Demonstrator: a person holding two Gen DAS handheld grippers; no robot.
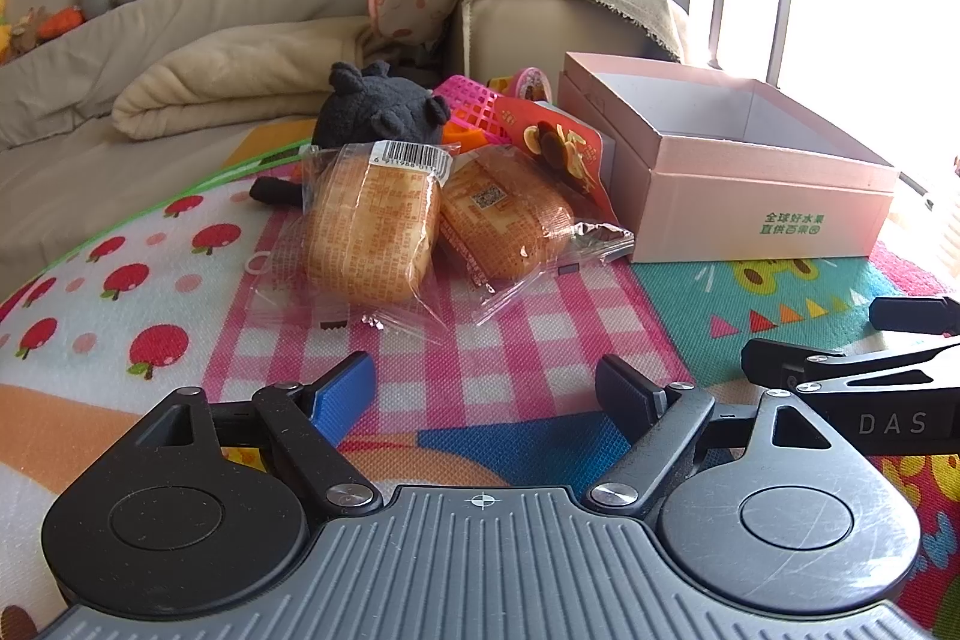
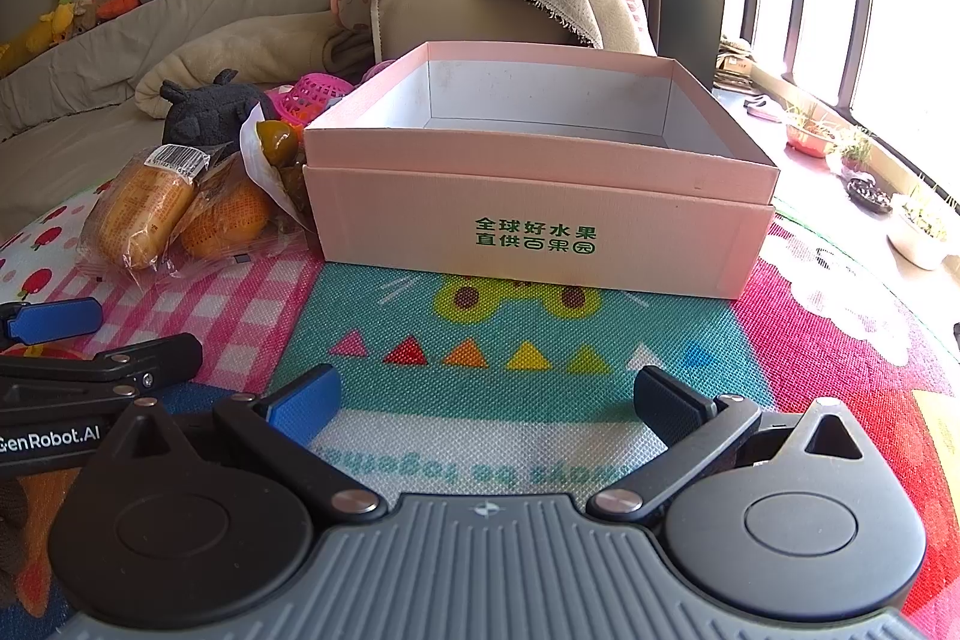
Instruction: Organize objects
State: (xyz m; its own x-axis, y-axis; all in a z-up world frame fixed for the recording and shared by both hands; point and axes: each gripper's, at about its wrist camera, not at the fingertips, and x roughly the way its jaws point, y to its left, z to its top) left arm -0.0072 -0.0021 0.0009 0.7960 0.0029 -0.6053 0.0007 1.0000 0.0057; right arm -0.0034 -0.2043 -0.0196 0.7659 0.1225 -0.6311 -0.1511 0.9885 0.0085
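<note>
Two wrapped bread buns lie side by side on the play mat: one (image 1: 372, 232) on the left, the other (image 1: 510, 226) on the right; both buns (image 2: 141, 214) show at the left of the right wrist view. Behind them sit a dark grey plush toy (image 1: 378, 109), a red snack packet (image 1: 558, 142) and a pink plastic basket (image 1: 474, 106). An empty pink cardboard box (image 2: 540, 214) stands to their right. My left gripper (image 1: 486, 388) is open, short of the buns, with nothing between its fingers. My right gripper (image 2: 486, 400) is open in front of the box.
The colourful play mat (image 2: 510, 388) covers the surface. A beige sofa (image 1: 150, 28) with blankets lies behind the objects. Potted plants (image 2: 810, 130) line a sunny window sill at the right. Each gripper's side shows in the other's view.
</note>
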